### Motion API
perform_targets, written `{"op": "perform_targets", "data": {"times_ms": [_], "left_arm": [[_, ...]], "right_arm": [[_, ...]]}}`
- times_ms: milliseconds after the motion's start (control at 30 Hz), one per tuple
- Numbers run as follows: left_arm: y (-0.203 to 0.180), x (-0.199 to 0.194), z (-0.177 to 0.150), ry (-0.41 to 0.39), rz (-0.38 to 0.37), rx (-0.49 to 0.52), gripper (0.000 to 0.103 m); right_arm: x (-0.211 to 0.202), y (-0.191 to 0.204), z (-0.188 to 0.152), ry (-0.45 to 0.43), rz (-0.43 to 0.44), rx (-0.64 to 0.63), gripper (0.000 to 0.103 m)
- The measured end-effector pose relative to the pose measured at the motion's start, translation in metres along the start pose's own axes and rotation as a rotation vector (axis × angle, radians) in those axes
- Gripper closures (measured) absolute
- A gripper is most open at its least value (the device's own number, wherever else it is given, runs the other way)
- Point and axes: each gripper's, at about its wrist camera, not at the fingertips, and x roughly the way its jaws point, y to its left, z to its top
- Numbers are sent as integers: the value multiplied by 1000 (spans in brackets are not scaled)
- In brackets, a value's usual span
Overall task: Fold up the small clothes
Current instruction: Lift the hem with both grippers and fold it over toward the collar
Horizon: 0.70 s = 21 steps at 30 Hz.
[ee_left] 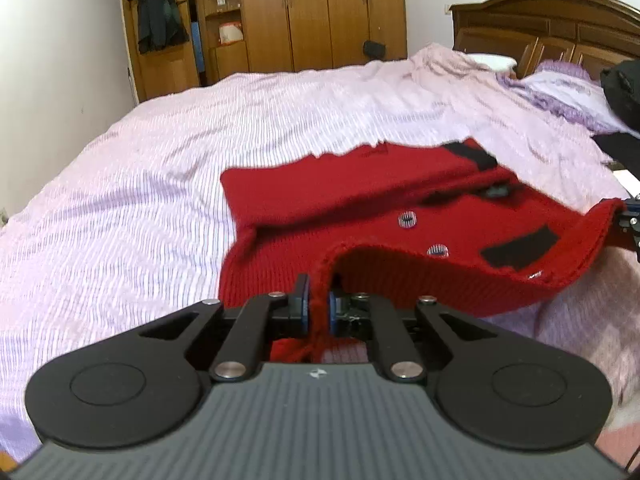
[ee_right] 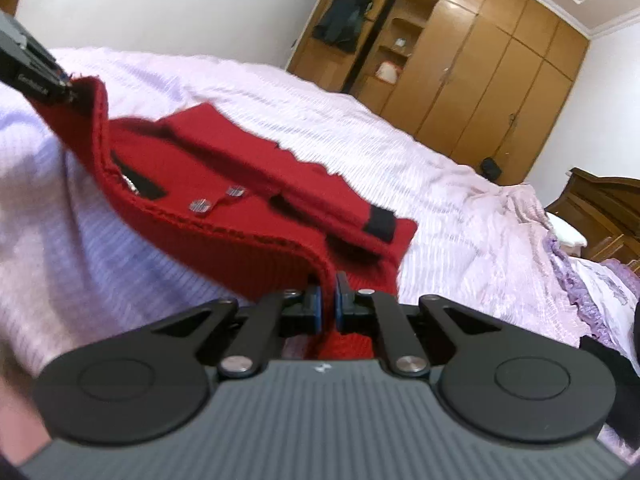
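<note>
Red knit cardigan is lying on the bed, and in the left wrist view its long axis runs from the middle of the frame out toward the right edge, with the near hem lifted off the covers. It's chunky ribbed knit with black trim patches and a row of shiny round buttons down the front. One sleeve is already folded across the body, black cuff showing toward the upper right.

Left gripper is clamped tight on the near edge of the knit, with the fabric pinched between the blue pads. Right gripper is doing the same on its corner, fully clenched on the red hem. In the right wrist view you can see the left gripper at the upper left holding its end, so the lifted edge sags between the two.

Pink striped bedspread has loads of bare room to the left of and beyond the cardigan. Purple frilly pillows and a wooden headboard sit at the upper right, and a wooden wardrobe stands against the far wall.
</note>
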Motion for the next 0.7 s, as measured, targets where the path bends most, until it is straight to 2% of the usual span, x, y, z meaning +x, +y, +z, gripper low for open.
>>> {"op": "perform_targets", "data": {"times_ms": [200,400,700], "left_arm": [[6,14,31,-37,29,5,93],[13,40,67,-77,84,5,93],[32,89,114,-93,133,-17,95]], "right_arm": [[15,-9,23,-28,-62,66,94],[39,-12,44,-80,-153,43,94],[93,-25,72,-96,-201,38,94]]}}
